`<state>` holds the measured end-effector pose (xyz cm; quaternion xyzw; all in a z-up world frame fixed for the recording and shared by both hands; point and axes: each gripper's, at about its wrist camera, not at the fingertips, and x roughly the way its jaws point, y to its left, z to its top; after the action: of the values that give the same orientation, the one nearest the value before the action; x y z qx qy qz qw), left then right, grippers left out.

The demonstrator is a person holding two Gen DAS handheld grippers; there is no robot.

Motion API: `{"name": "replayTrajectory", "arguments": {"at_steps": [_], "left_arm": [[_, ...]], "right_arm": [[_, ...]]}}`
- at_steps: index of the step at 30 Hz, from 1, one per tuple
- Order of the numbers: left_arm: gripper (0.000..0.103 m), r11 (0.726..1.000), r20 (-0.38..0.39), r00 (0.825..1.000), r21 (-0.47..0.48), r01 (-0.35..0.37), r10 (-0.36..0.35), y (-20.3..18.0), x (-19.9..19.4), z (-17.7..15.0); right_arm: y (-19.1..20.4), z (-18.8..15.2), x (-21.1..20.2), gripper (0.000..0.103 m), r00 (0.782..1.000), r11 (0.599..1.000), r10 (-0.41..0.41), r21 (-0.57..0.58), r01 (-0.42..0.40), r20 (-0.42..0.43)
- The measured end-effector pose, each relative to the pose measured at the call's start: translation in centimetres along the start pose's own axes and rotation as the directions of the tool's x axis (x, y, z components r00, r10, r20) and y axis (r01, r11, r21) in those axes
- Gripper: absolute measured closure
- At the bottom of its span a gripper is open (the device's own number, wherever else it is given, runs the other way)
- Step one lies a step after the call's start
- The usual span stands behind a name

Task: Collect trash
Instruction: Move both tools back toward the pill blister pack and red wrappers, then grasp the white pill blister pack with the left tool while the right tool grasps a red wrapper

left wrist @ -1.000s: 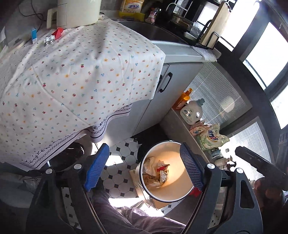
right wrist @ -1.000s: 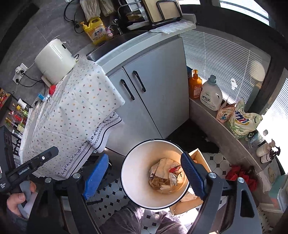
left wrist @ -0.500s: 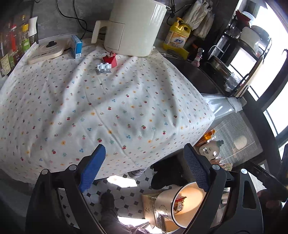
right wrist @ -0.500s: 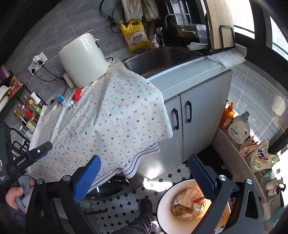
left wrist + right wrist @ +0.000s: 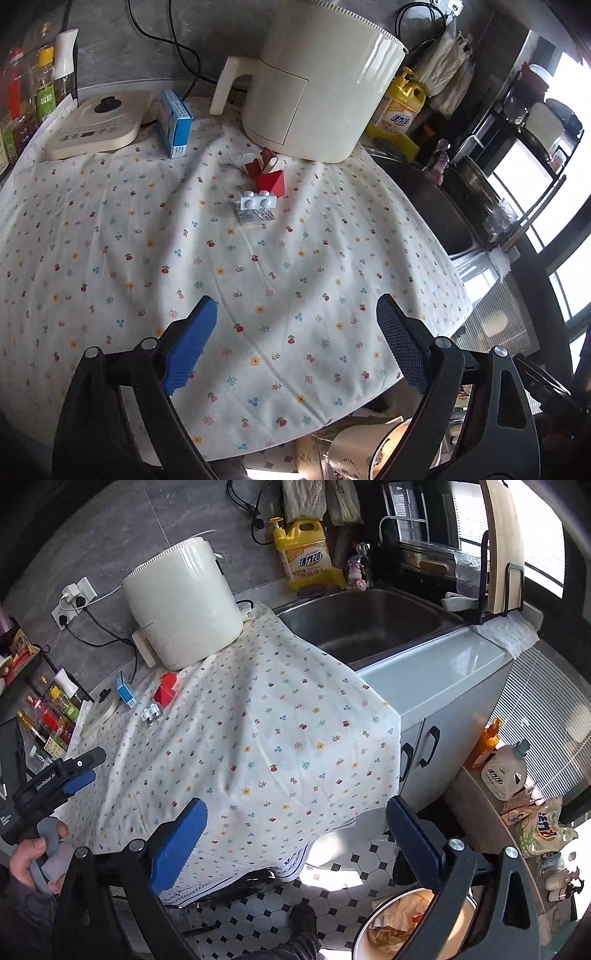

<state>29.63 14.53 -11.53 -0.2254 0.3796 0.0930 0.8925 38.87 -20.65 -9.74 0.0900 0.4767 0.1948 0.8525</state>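
Note:
A red carton (image 5: 271, 179) and a grey blister pack (image 5: 256, 208) lie on the floral tablecloth (image 5: 147, 258) in front of a cream appliance (image 5: 317, 77). My left gripper (image 5: 295, 325) is open and empty, above the cloth's near part. My right gripper (image 5: 295, 827) is open and empty, over the cloth's hanging edge. The cream bin (image 5: 384, 934) with crumpled trash stands on the floor at lower right. The red carton (image 5: 166, 690) and blister pack (image 5: 152, 713) also show in the right wrist view.
A blue box (image 5: 175, 127) and a flat cream scale (image 5: 96, 127) sit at the cloth's far left. Sauce bottles (image 5: 22, 96) stand at the left edge. A steel sink (image 5: 369, 624) and yellow detergent jug (image 5: 308, 559) are to the right.
Both grippers rose from over the bin on the floor to the tabletop. The bin has dropped to the lower edge of both views. Both stayed open.

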Motion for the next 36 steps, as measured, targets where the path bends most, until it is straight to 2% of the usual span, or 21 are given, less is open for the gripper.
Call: {"name": "replayTrajectory", "arguments": {"at_steps": [12,17,22,24,26,27,28,31,36], "left_arm": [[0.016,0.999,-0.033,0.999,0.053,0.004,-0.002,1.6,6.7,6.1],[0.019,0.998,-0.057,0.998,0.069,-0.009,0.012,1.9,9.3,7.4],[0.020,0.996,-0.066,0.996,0.077,-0.052,0.057,2.6,11.4,7.9],[0.027,0.996,-0.082,0.995,0.071,-0.054,0.060,3.0,12.3,7.9],[0.043,0.996,-0.086,0.994,0.072,-0.061,0.067,3.4,12.7,7.9],[0.046,0.995,-0.078,0.994,0.078,-0.064,0.070,3.5,12.6,7.9],[0.060,0.996,-0.086,0.994,0.078,-0.054,0.060,3.7,12.6,8.0],[0.059,0.998,-0.070,0.997,0.053,-0.037,0.041,5.0,11.6,8.2],[0.059,0.998,-0.028,0.998,0.009,-0.055,0.055,8.3,9.0,8.6]], "right_arm": [[1.3,1.9,2.4,0.008,0.996,0.993,-0.072,0.099,0.067,0.045],[0.9,2.0,2.8,0.008,0.992,0.984,-0.117,0.143,0.110,0.041],[1.2,2.2,3.2,0.008,0.989,0.978,-0.146,0.153,0.139,0.034],[1.6,2.3,3.4,0.008,0.988,0.978,-0.150,0.149,0.143,0.031],[2.1,2.5,3.8,0.008,0.988,0.980,-0.149,0.140,0.144,0.028],[2.4,2.6,4.0,0.008,0.989,0.981,-0.147,0.134,0.143,0.026],[2.8,2.7,4.3,0.008,0.989,0.982,-0.144,0.129,0.139,0.023],[4.1,3.2,5.6,0.008,0.992,0.987,-0.123,0.108,0.121,0.011],[7.4,4.2,7.8,0.008,0.998,0.997,-0.068,0.037,0.068,-0.003]]}}
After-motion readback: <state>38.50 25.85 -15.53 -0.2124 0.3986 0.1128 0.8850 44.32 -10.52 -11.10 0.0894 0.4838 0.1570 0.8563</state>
